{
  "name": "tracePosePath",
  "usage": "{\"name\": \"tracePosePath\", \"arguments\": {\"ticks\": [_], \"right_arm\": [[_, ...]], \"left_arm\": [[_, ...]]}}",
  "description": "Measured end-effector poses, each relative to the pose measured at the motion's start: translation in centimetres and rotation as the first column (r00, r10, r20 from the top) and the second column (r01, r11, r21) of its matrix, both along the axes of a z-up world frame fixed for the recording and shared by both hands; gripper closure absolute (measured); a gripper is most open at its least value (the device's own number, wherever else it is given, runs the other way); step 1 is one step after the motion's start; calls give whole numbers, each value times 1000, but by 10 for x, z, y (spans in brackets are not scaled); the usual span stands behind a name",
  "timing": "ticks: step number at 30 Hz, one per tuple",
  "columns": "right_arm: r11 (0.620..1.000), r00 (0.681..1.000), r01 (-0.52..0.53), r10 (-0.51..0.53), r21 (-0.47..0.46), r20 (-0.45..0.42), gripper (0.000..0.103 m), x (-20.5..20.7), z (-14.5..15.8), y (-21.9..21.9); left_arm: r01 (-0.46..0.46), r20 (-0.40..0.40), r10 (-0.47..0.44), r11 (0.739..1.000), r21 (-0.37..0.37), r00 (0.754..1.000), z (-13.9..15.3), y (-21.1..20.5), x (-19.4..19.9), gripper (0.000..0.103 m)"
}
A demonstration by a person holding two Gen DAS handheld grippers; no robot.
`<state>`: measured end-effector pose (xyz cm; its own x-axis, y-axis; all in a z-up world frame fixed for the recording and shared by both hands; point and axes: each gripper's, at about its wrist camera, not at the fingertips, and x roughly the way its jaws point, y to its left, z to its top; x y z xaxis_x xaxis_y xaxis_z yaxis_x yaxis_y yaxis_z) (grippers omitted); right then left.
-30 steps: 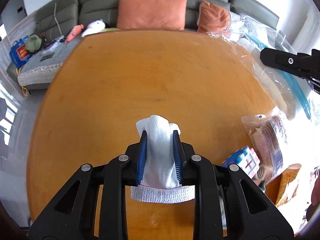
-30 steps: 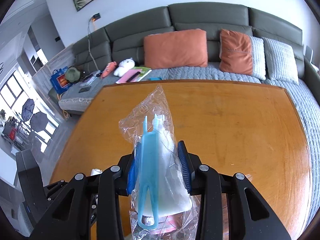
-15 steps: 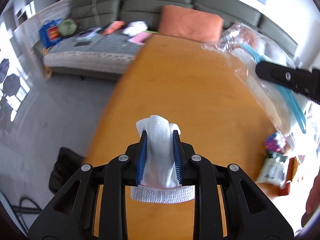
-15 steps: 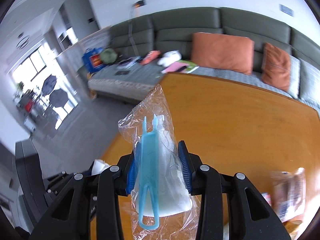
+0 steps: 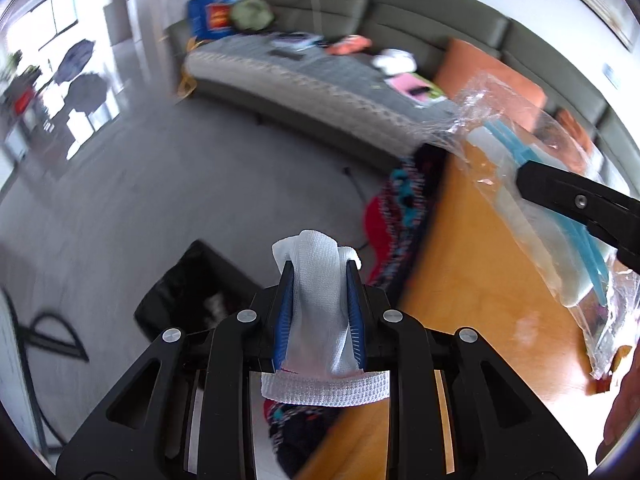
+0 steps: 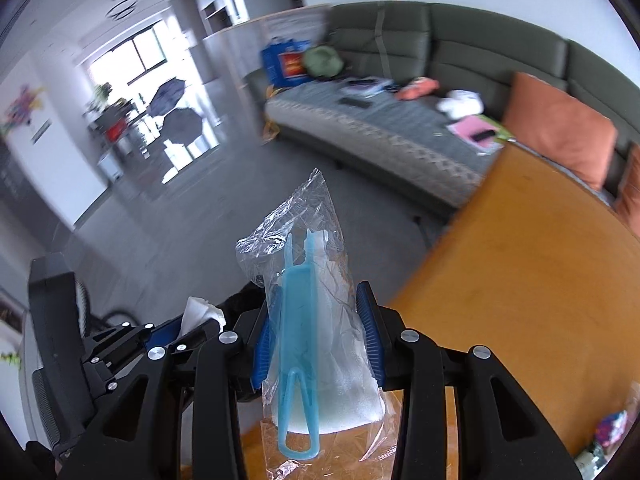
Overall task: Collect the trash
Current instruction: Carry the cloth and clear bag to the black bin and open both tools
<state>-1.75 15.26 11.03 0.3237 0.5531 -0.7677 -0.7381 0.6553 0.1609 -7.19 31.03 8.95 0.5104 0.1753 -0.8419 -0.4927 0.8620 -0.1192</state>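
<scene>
Two grippers — the left gripper [image 5: 320, 280] pinching one white cloth wad [image 5: 318, 292], the right gripper [image 6: 318, 320] pinching one clear plastic packet [image 6: 316, 300] with one blue plastic piece [image 6: 298, 344] inside. One wooden table [image 6: 520, 280], one black bin [image 5: 192, 292], one grey sofa [image 6: 440, 52] — two orange cushions [image 6: 560, 128], two dark umbrellas [image 6: 176, 108].

Bright window glare, motion blur, fisheye warping

Orange wooden bench [image 6: 532, 264] beside grey floor [image 6: 192, 224]; olive-green sofa [image 6: 460, 40] behind with orange cushion [image 6: 560, 128], blue bag [image 6: 286, 62].
</scene>
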Motion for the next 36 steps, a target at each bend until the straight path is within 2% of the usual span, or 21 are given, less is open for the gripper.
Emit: {"name": "tracePosePath", "arguments": {"ticks": [6,10,16,17,18,19,20,21,22,24,29,36], "right_arm": [[992,992,-124,124,-7,-28,62,-31,-7,70],[978,976,-210,209,-14,-55,62,-54,-17,120],[952,946,-306,302,-17,-116,62,-76,-36,176],[946,939,-323,319,-15,-129,58,-79,-38,187],[939,929,-343,338,-11,-150,49,-83,-41,200],[936,925,-350,344,-14,-163,44,-83,-43,208],[936,923,-352,345,-14,-169,37,-85,-43,217],[934,921,-356,349,-11,-170,34,-86,-44,226],[933,921,-360,353,-13,-164,34,-87,-43,233],[931,922,-364,358,-18,-147,34,-89,-42,242],[926,917,-378,372,-13,-146,34,-90,-44,247],[932,921,-362,359,10,-149,34,-84,-37,232]], "left_arm": [[-159,-35,159,987,-13,987,-16,64,-43,79],[-274,-70,271,962,-21,960,-28,111,-76,79],[-376,-121,372,927,-5,920,-44,156,-107,77],[-385,-127,382,923,-4,916,-46,161,-111,77],[-395,-132,392,918,-1,910,-48,166,-116,77],[-402,-138,398,916,-3,907,-50,172,-119,67],[-413,-153,408,911,0,900,-51,177,-120,52],[-433,-176,429,901,13,886,-52,182,-122,10],[-450,-182,448,893,31,876,-52,186,-124,6],[-468,-169,471,882,56,866,-50,193,-129,6],[-491,-168,494,869,63,853,-48,203,-132,6],[-478,-158,482,876,65,862,-42,197,-124,6]]}}
